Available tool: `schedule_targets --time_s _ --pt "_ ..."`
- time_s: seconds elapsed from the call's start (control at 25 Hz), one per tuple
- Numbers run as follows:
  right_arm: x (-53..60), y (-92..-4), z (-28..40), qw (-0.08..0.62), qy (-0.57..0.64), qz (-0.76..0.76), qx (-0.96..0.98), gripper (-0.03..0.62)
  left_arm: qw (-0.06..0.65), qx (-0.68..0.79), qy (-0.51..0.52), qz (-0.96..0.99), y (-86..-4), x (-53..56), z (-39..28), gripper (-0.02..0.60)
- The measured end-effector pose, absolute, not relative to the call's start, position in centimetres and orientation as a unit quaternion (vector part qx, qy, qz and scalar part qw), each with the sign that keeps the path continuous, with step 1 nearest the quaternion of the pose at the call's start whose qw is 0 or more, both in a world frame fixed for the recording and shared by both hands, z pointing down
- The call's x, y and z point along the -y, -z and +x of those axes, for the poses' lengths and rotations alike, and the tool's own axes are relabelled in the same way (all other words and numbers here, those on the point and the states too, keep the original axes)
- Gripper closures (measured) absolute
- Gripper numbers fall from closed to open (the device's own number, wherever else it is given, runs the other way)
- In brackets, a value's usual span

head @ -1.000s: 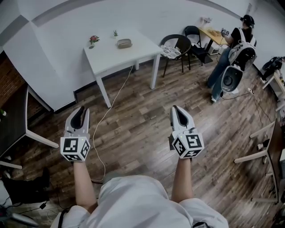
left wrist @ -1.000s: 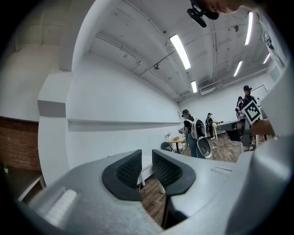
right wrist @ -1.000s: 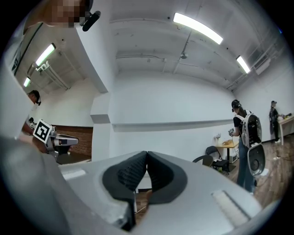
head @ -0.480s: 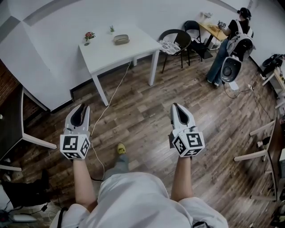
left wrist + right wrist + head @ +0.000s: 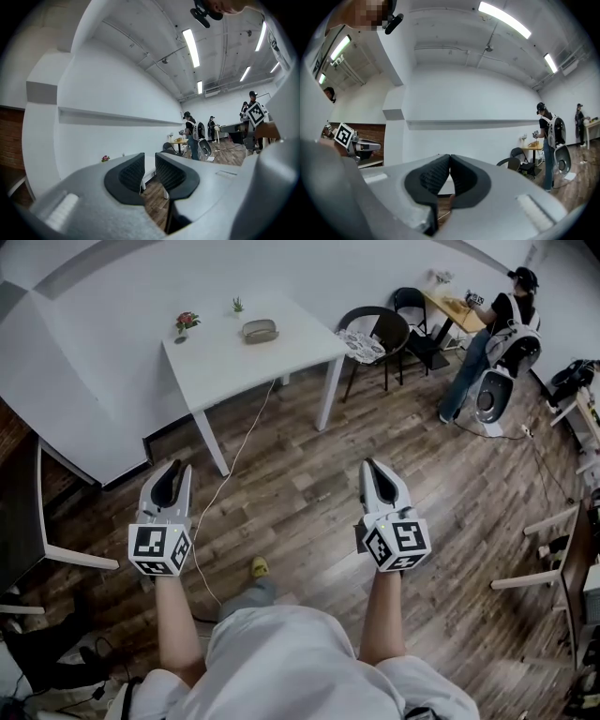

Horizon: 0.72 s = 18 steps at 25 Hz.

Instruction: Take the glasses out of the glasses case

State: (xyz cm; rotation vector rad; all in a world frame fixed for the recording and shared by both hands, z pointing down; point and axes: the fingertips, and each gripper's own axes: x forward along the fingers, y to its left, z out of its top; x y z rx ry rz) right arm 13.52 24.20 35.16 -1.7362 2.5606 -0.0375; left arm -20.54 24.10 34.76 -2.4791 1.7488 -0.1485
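The glasses case (image 5: 260, 330), a grey-tan oval, lies shut on the white table (image 5: 234, 362) by the far wall, well ahead of both grippers. My left gripper (image 5: 171, 471) hangs over the wooden floor at the left, its jaws a narrow gap apart with nothing between them (image 5: 149, 161). My right gripper (image 5: 372, 469) hangs at the same height on the right, its pads pressed together and empty (image 5: 450, 159). No glasses are visible. Neither gripper view shows the case.
A small red flower pot (image 5: 186, 322) and a tiny green plant (image 5: 237, 306) stand on the table. A white cable (image 5: 225, 479) trails from the table across the floor. Black chairs (image 5: 375, 332) stand to the right; a person with a backpack (image 5: 502, 320) works at a far desk.
The table and case have shifted slightly in the head view as the person steps forward; a yellow shoe shows below. Both grippers keep their pose and jaw state.
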Motion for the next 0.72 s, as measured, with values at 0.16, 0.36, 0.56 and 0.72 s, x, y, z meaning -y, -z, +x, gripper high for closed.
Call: schedule_targets --time_s 0.16,0.36,0.56,0.72 --pt "-18.8 -34.0 10.7 0.021 0.007 -0.564 -0.826 0.591 0.048 -0.575 0.044 -0.815 -34.3 -18.7 -23.6 0.502" --pt "-13.1 -33.2 7.6 0.023 0.002 -0.568 -0.823 0.591 0.045 -0.576 0.038 -0.815 -34.5 -13.1 -27.0 0.502" --pt "-9.8 -33.3 5.6 0.019 -0.002 -0.567 -0.823 0.591 0.043 -0.576 0.031 -0.815 -34.5 -9.6 -29.1 0.502" --pt "-8.8 -33.6 5.6 0.020 0.000 -0.573 -0.820 0.591 0.043 -0.568 0.034 -0.821 -34.9 -8.1 -28.9 0.502"
